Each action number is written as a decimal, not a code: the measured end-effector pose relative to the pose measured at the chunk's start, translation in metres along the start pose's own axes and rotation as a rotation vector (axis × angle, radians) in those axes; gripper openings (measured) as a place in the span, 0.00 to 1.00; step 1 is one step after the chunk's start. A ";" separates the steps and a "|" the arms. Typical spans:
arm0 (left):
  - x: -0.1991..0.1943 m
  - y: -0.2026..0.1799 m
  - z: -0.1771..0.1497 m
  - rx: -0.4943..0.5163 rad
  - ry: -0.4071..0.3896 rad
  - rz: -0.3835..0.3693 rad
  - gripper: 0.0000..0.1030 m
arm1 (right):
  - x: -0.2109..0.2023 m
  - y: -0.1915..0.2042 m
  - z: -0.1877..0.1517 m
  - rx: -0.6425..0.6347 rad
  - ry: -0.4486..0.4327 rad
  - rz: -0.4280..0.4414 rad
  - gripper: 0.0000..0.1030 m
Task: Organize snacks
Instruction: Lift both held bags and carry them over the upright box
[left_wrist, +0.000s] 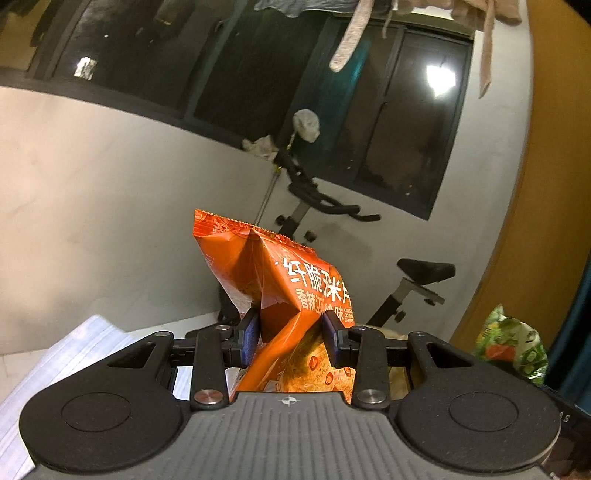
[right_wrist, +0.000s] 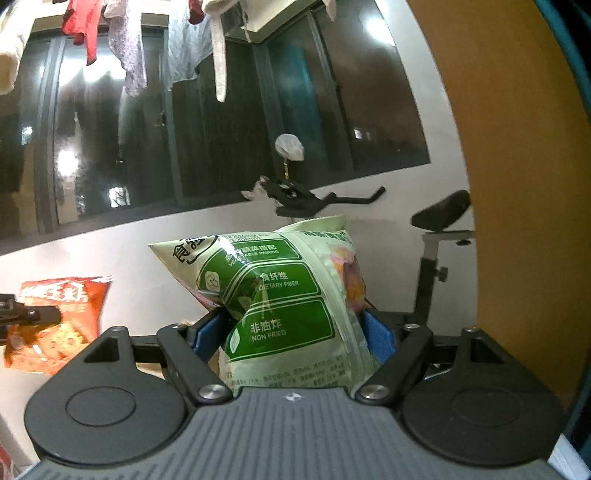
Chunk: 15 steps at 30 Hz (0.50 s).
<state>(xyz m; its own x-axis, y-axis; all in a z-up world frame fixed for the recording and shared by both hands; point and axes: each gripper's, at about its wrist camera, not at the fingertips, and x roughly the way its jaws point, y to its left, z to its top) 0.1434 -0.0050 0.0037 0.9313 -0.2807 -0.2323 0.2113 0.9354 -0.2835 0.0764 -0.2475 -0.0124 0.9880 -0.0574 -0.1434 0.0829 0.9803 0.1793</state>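
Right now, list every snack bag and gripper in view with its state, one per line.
Left gripper: shut on the orange chip bag.
Orange chip bag: sealed, creased where pinched, held up.
Right gripper: shut on the green snack bag.
Green snack bag: sealed, puffed, held up, dented at the left pad.

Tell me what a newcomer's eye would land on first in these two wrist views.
First, the orange chip bag, crumpled and pinched upright in the left claw at the centre of the left view. Next, the green snack bag, squeezed in the right claw in the middle of the right view. Behind both, an exercise bike stands against the white wall under dark windows.
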 end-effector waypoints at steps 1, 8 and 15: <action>0.006 -0.003 0.001 0.004 -0.001 -0.010 0.37 | 0.003 0.001 0.002 -0.008 -0.004 0.004 0.78; 0.052 -0.014 0.005 0.012 0.020 -0.022 0.37 | 0.046 0.009 0.014 -0.007 -0.008 0.053 0.78; 0.104 -0.024 0.011 0.065 0.100 -0.030 0.37 | 0.093 0.015 0.015 -0.025 0.050 0.072 0.78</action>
<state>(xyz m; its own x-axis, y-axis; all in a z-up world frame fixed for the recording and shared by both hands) 0.2382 -0.0545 -0.0030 0.8906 -0.3261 -0.3169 0.2607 0.9372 -0.2315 0.1718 -0.2411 -0.0085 0.9834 0.0223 -0.1800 0.0082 0.9859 0.1670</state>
